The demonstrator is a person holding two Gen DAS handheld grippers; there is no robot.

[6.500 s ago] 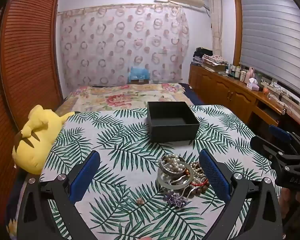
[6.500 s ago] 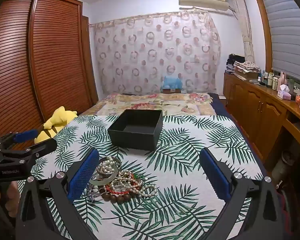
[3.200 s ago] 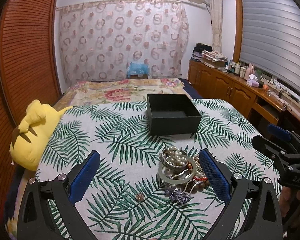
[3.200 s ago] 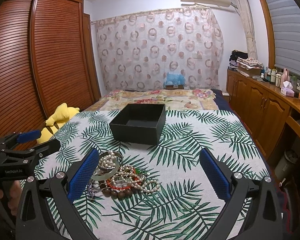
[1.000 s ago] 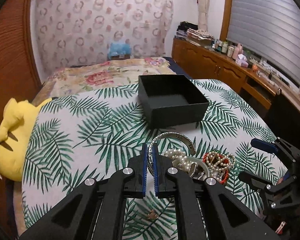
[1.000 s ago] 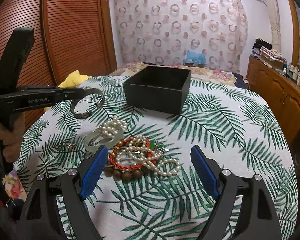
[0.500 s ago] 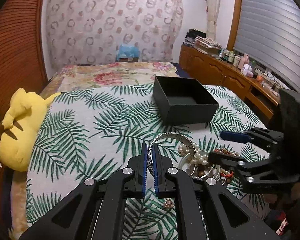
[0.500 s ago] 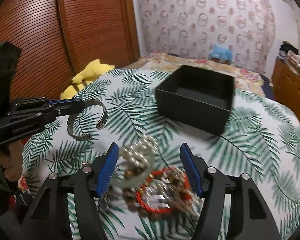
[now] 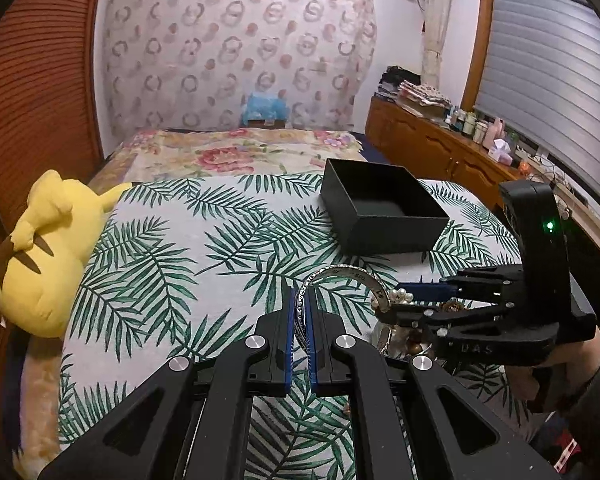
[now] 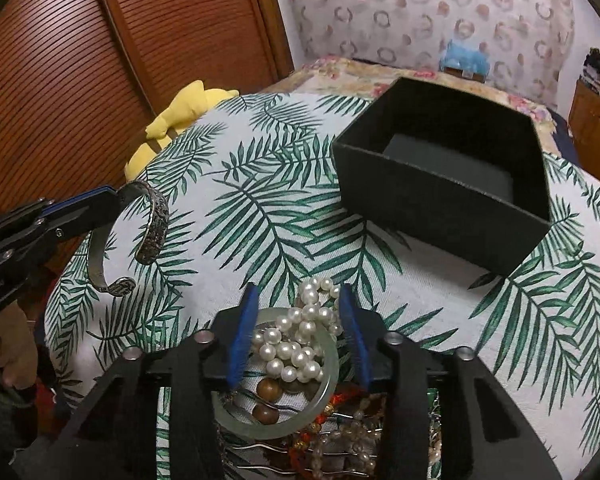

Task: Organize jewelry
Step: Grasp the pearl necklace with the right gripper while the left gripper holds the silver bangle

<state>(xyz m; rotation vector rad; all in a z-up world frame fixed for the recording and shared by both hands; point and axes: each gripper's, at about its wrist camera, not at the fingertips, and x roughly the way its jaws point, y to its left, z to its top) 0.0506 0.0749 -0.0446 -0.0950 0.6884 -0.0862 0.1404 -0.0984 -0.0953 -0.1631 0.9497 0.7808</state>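
- A leaf-print cloth [image 9: 204, 240] is covering the table, with a bed [image 9: 236, 152] lying beyond it and a yellow plush [image 9: 48, 248] sitting at the cloth's left edge.
- A black box [image 10: 452, 176] is standing open on the cloth, beyond the jewelry and well apart from both grippers; its inside is showing nothing but a dark floor.
- The right gripper [image 10: 300, 308] is pointing steeply down over the jewelry pile [image 10: 324, 412] – its jaws have just been closing and are now standing part-way in, with the pearl string [image 10: 296, 344] lying between the blue pads. The pads are not pressing on the pearls in the right wrist view.
- The left gripper [image 9: 300, 300] is pinching a silver cuff [image 10: 140, 232] – its pads are pressed together on one end of the band, and the cuff is hanging clear above the cloth, to the left of the pile.
- A pale green bangle [image 10: 300, 420] is lying on the pile under the pearls, with brown beads [image 10: 268, 392] showing inside its ring.
- A hand [image 9: 556, 372] is gripping the right gripper's handle at the right edge of the left wrist view.
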